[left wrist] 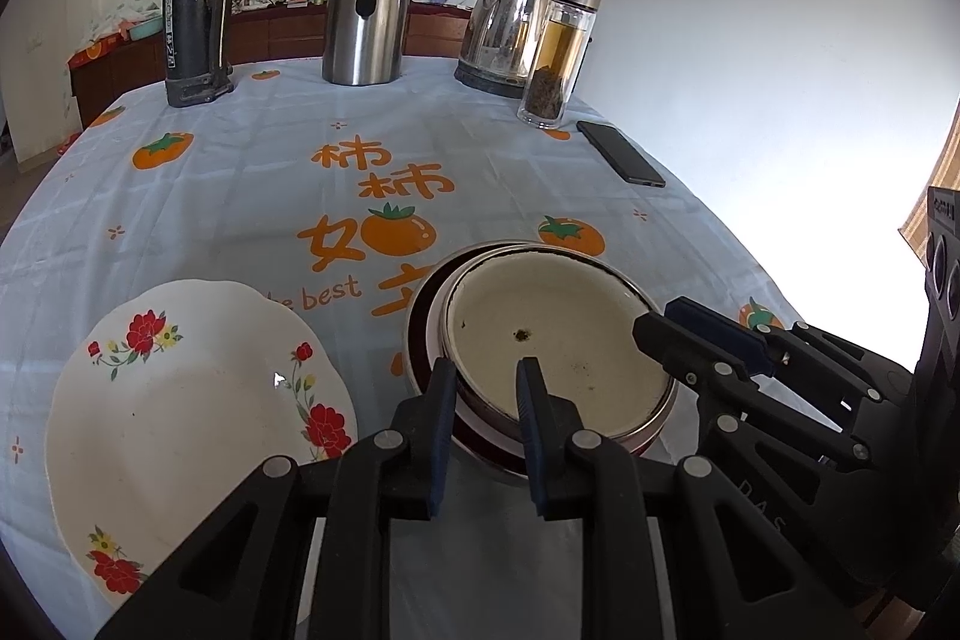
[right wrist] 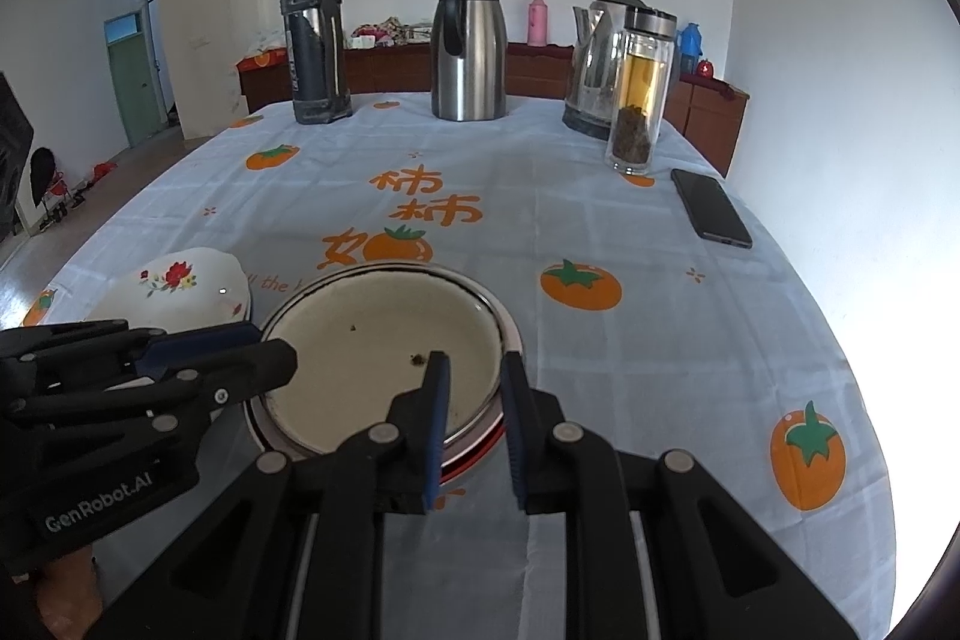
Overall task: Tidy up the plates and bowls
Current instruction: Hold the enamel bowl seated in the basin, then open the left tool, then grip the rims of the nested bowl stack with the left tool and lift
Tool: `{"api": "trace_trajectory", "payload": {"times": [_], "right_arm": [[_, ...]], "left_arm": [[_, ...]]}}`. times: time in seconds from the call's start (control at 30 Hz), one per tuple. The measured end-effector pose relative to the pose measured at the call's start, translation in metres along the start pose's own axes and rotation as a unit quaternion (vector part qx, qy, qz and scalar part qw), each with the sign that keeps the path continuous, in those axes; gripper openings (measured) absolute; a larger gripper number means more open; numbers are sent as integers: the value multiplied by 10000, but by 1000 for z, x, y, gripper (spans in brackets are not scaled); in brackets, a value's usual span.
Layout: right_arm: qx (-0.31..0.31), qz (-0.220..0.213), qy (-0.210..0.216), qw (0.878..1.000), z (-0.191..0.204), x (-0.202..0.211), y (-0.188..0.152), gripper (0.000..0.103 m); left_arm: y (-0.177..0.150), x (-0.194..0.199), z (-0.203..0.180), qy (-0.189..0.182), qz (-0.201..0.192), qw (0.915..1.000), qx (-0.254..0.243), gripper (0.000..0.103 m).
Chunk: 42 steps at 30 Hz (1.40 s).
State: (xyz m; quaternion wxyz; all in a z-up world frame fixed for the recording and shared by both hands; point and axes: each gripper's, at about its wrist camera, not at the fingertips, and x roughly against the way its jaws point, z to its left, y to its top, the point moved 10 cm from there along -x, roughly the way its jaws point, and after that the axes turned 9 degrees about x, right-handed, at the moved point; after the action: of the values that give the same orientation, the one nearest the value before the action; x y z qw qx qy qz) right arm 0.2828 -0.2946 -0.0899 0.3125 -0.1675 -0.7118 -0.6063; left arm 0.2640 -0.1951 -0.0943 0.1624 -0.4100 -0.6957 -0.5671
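A cream enamel bowl point(left wrist: 558, 340) with a dark rim sits nested in a red-and-white bowl point(left wrist: 420, 340) on the tablecloth. My left gripper point(left wrist: 483, 388) straddles the near-left rim, one finger inside and one outside, jaws a little apart. My right gripper point(right wrist: 474, 370) straddles the near-right rim point(right wrist: 498, 340) the same way. Whether either is clamped on the rim is unclear. The right gripper also shows in the left wrist view point(left wrist: 708, 334). A white flowered plate point(left wrist: 192, 400) lies left of the bowls, also in the right wrist view point(right wrist: 180, 289).
At the table's far side stand a black flask point(left wrist: 198, 4), a steel jug point(left wrist: 366, 10), an electric kettle point(left wrist: 504, 28) and a glass tea bottle point(left wrist: 558, 52). A black phone point(left wrist: 621, 153) lies at the right. The table edge curves close on the right.
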Motion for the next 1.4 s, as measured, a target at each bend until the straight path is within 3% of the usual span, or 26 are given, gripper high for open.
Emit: {"api": "trace_trajectory", "payload": {"times": [0.27,0.4,0.57,0.7,0.97,1.07,1.4], "right_arm": [[-47,-90,4,9999,1,4,1,19],[-54,-130,-12,9999,0,6,2,31],[-80,-201,-43,9998,-3,10,3,38],[-79,-225,-89,9997,-5,12,3,45],[-135,-242,-148,9995,-11,15,1,46],[-211,-205,-161,9994,-15,15,-1,46],[-462,-27,46,9989,-20,0,-8,46]], "left_arm": [[-1,-1,1,48,-24,10000,-22,24],[0,-2,1,56,-41,10000,-10,24],[0,-2,1,50,-29,10000,-12,25],[-2,-2,-1,7,-15,10000,-43,34],[-2,0,0,5,-2,10000,16,37],[-3,1,0,-60,22,9999,82,48],[-2,-3,0,-110,44,9999,123,50]]}}
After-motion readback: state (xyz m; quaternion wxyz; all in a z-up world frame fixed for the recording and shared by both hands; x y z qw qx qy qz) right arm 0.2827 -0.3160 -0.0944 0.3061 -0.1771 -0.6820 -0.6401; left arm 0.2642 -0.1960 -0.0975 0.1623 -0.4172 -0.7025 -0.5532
